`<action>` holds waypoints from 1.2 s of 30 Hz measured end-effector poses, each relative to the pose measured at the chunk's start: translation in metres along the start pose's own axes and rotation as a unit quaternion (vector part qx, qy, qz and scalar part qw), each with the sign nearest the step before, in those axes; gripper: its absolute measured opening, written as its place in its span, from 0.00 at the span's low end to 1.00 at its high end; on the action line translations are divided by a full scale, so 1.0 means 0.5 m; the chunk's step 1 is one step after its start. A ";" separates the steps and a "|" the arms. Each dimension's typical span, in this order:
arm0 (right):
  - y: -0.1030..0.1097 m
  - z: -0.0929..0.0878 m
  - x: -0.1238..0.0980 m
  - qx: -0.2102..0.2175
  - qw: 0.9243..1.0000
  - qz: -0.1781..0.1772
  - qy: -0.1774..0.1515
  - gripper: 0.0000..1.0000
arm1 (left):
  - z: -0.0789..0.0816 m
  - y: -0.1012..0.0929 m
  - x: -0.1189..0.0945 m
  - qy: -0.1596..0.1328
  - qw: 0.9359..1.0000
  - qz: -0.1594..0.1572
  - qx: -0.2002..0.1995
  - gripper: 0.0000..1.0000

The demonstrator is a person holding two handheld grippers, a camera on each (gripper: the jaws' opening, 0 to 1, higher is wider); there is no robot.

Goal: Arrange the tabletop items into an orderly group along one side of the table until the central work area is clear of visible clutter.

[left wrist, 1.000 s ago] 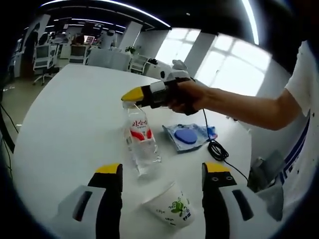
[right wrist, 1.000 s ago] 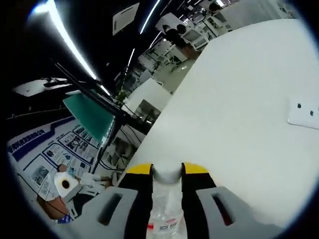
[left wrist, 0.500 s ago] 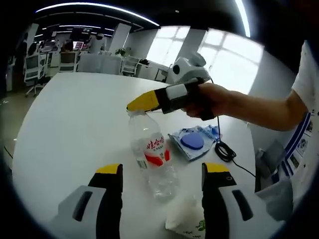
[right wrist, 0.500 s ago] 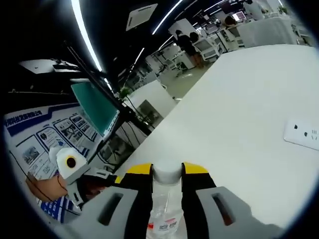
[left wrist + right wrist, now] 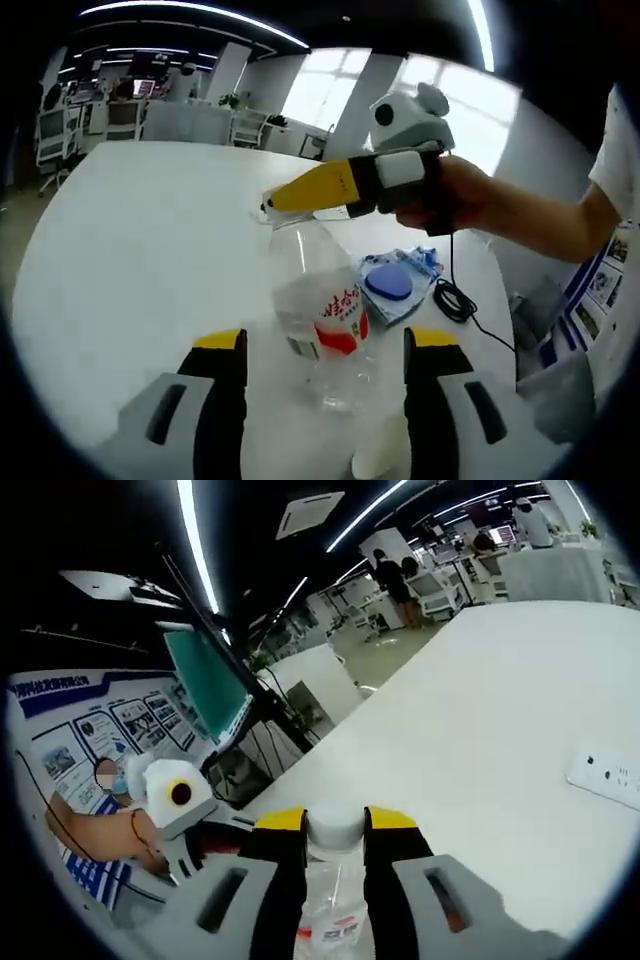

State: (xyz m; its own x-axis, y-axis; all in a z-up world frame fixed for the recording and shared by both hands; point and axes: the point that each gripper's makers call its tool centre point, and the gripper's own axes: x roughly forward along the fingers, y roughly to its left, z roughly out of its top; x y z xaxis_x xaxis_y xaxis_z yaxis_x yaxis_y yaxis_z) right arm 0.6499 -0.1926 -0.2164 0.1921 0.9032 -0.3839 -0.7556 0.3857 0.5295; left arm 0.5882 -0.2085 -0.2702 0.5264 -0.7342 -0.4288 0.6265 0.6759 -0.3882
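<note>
Bottle hangs by its neck from the right gripper, jaws closed just under the white cap. Grip at the neck looks chosen so the clear body swings free of the white table; in the left gripper view the base sits very close to the surface, and whether it touches cannot be told. Bottle tilted, red-and-white label toward the camera.

Left gripper jaws spread wide with nothing between the pads; the bottle shows between them but farther off, no contact visible. Judgement: it is idle, perhaps placed to steady or take the bottle.

Blue-and-clear packet lies flat on the table beyond the bottle, black cable coiled just beside it. Small white object at the bottom edge near the left gripper's right jaw, too cropped to name.

White socket plate set in the tabletop, well apart from the bottle.

Judgement: sorting under way, 1 item in hand, packet still toward mid-table.
</note>
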 end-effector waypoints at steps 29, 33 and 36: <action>0.027 0.009 -0.020 -0.084 0.996 -0.023 -0.006 0.18 | 0.007 -0.034 0.062 0.006 0.988 -0.140 0.060 0.42; 0.035 0.012 -0.026 -0.111 0.993 -0.033 -0.004 0.18 | 0.016 -0.031 0.065 0.003 0.988 -0.137 0.073 0.42; 0.050 0.012 -0.031 -0.144 0.989 -0.041 -0.008 0.18 | 0.027 -0.024 0.066 -0.003 0.987 -0.134 0.085 0.41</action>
State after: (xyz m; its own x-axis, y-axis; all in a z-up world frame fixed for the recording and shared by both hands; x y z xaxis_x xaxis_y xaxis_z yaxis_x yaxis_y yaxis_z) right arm 0.6319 -0.1959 -0.1929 0.2682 0.8748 -0.4035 -0.8833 0.3905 0.2595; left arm 0.6061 -0.2415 -0.2685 0.3310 -0.8860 -0.3248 0.8308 0.4368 -0.3449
